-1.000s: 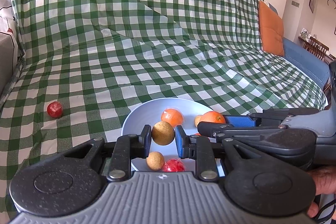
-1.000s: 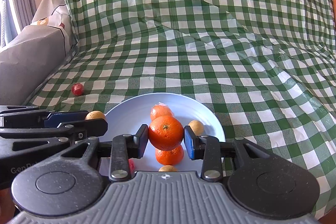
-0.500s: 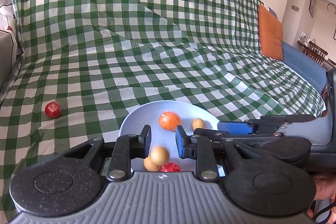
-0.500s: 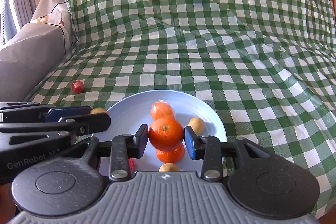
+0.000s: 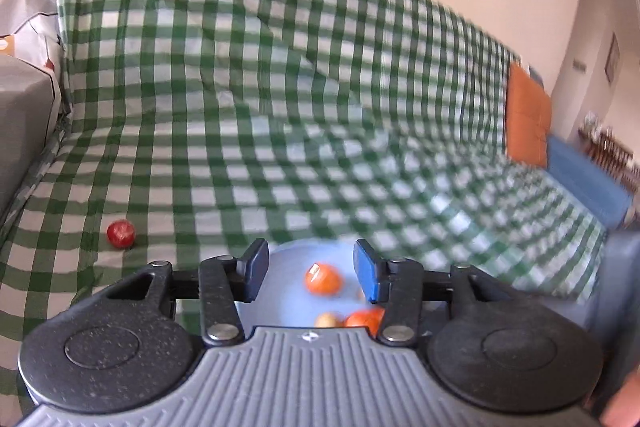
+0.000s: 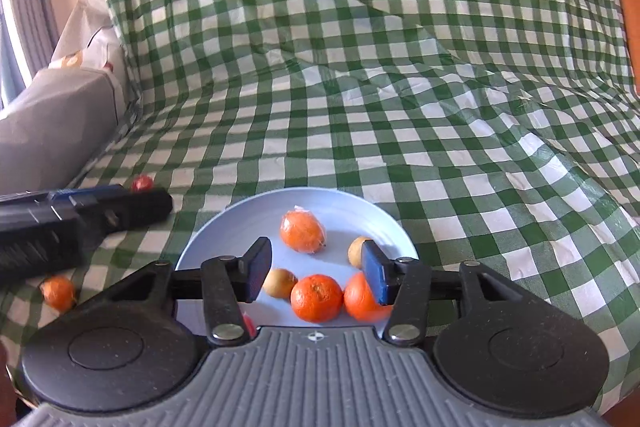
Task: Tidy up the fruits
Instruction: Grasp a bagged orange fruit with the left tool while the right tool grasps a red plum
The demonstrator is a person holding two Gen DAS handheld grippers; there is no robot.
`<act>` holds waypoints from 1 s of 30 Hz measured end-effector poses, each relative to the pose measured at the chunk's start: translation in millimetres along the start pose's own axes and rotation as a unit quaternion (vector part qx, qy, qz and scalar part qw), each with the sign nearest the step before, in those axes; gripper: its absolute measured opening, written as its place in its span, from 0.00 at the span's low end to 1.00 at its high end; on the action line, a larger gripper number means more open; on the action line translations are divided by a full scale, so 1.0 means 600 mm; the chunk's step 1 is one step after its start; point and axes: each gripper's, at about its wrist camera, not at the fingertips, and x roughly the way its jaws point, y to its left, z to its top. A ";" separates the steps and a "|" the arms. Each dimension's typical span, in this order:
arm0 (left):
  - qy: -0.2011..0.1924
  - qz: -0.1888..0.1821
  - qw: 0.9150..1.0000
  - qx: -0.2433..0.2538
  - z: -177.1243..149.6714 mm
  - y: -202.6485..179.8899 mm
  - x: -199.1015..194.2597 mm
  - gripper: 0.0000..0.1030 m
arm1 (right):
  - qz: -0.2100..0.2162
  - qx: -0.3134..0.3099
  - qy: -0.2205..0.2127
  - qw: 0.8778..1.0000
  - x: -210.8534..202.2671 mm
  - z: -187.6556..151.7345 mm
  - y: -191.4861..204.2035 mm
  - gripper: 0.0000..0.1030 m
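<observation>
- The right tool (image 6: 316, 273) hangs over the pale blue round plate (image 6: 360, 205) with its dark, blue-padded jaws spread wide and nothing between them.
- On the plate lie a plastic-wrapped orange (image 6: 302, 231), a bare dimpled orange (image 6: 317, 298) touching another orange (image 6: 360, 299) partly hidden by the right jaw, and two small tan round fruits (image 6: 280, 283).
- The left tool (image 5: 310, 269) is likewise spread wide and holds nothing; its view is smeared by motion, with the plate (image 5: 280, 303) and blurred fruit below it.
- A glossy small red fruit (image 5: 121, 233) sits on the green-and-white checked cloth (image 6: 400, 87), well apart from the plate.
- Another wrapped orange fruit (image 6: 59, 293) lies on the cloth to the plate's left, near the left tool.
- The wrinkled cloth drapes a sofa; an orange cushion (image 5: 526, 115) rests at its far end.
</observation>
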 end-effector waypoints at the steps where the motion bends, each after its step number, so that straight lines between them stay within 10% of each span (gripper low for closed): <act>1: -0.007 0.000 1.000 -0.007 0.014 -0.011 -0.010 0.50 | 0.000 0.006 -0.001 1.000 0.000 0.002 -0.002 0.51; 11: -0.080 -0.016 0.995 0.064 0.059 -0.108 -0.144 0.55 | 0.010 0.033 -0.021 0.999 -0.021 0.003 -0.021 0.51; 14: -0.060 -0.010 0.995 0.083 0.025 -0.063 -0.154 0.09 | 0.019 0.029 -0.028 0.999 -0.032 0.002 -0.022 0.51; 21: 0.012 0.108 0.994 0.029 -0.047 0.091 -0.118 0.08 | 0.029 0.003 -0.029 0.999 -0.040 -0.004 -0.012 0.51; 23: 0.048 0.132 0.990 -0.034 -0.049 0.140 -0.099 0.10 | 0.033 0.002 -0.028 0.999 -0.040 -0.004 -0.010 0.51; 28: 0.097 0.187 0.975 -0.077 -0.059 0.186 -0.066 0.57 | 0.039 -0.017 -0.023 0.999 -0.031 -0.007 0.006 0.51; 30: 0.124 0.198 0.969 -0.079 -0.064 0.189 -0.051 0.62 | 0.041 -0.024 -0.019 0.999 -0.026 -0.009 0.013 0.51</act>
